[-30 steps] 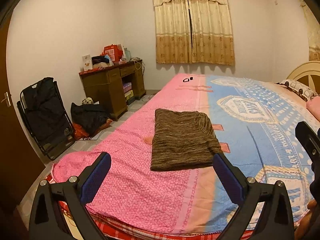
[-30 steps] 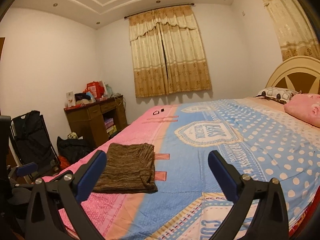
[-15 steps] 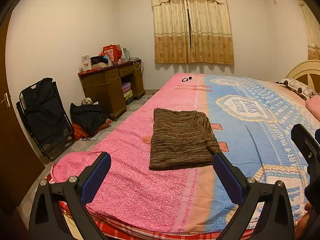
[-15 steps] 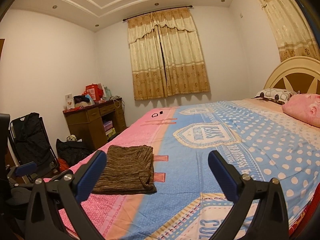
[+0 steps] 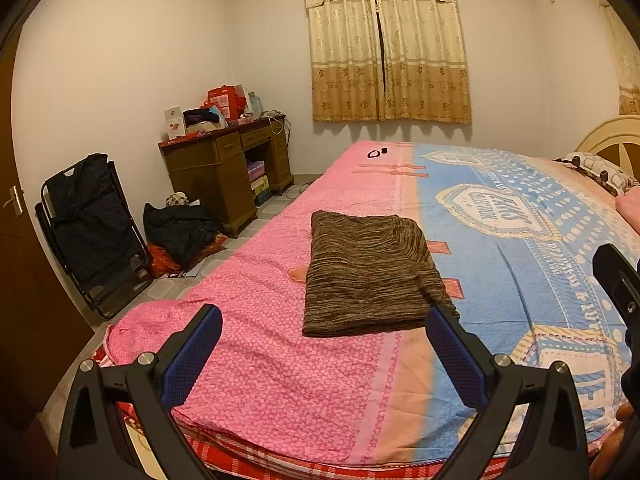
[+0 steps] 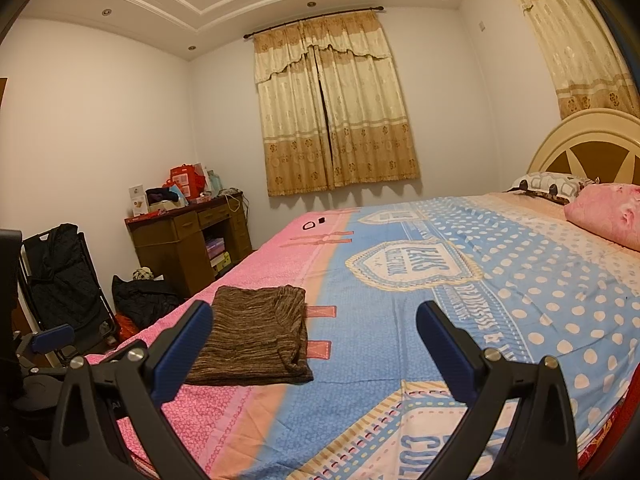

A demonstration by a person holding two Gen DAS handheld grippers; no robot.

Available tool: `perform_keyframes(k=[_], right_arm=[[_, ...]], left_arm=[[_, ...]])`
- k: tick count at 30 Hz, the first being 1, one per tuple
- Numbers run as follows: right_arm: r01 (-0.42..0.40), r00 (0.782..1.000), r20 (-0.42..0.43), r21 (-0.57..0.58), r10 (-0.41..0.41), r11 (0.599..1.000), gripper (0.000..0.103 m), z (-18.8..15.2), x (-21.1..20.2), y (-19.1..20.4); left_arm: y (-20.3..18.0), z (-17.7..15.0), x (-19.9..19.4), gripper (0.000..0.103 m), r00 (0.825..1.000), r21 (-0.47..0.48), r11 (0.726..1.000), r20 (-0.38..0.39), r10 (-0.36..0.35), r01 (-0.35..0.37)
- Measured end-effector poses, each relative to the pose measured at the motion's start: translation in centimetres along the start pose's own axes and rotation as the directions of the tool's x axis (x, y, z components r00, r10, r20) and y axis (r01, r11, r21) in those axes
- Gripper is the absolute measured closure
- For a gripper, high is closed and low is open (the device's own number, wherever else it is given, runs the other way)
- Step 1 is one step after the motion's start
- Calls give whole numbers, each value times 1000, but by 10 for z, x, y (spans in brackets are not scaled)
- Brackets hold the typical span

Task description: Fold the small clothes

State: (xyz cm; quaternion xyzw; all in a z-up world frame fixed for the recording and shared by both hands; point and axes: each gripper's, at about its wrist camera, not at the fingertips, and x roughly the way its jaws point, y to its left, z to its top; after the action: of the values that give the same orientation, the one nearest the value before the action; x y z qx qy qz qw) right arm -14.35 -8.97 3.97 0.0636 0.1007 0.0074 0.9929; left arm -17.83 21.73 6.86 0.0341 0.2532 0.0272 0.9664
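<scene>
Bed [image 5: 280,360] under folded brown garment [image 5: 368,276]

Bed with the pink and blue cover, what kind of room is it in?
Most likely a home bedroom. The bed has pillows by a headboard, curtains cover the window, and a folded brown garment lies on the cover.

White-walled bedroom: gold curtains [image 6: 336,112] drawn. Wooden desk [image 5: 228,168] by wall; cream headboard [image 6: 588,144]. Recessed ceiling lights [image 6: 106,12].

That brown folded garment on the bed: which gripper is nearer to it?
Left. The left gripper faces the brown garment head-on, just short of it; the right gripper sits off to its right.
</scene>
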Motion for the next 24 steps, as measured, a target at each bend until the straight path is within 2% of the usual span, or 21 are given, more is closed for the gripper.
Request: perform_keyframes(k=[24], right_arm=[[3, 1000, -10, -1, -3, 1000, 0, -5, 2, 4]], left_arm=[[3, -1, 6, 1, 1000, 1, 1000, -27, 0, 0]])
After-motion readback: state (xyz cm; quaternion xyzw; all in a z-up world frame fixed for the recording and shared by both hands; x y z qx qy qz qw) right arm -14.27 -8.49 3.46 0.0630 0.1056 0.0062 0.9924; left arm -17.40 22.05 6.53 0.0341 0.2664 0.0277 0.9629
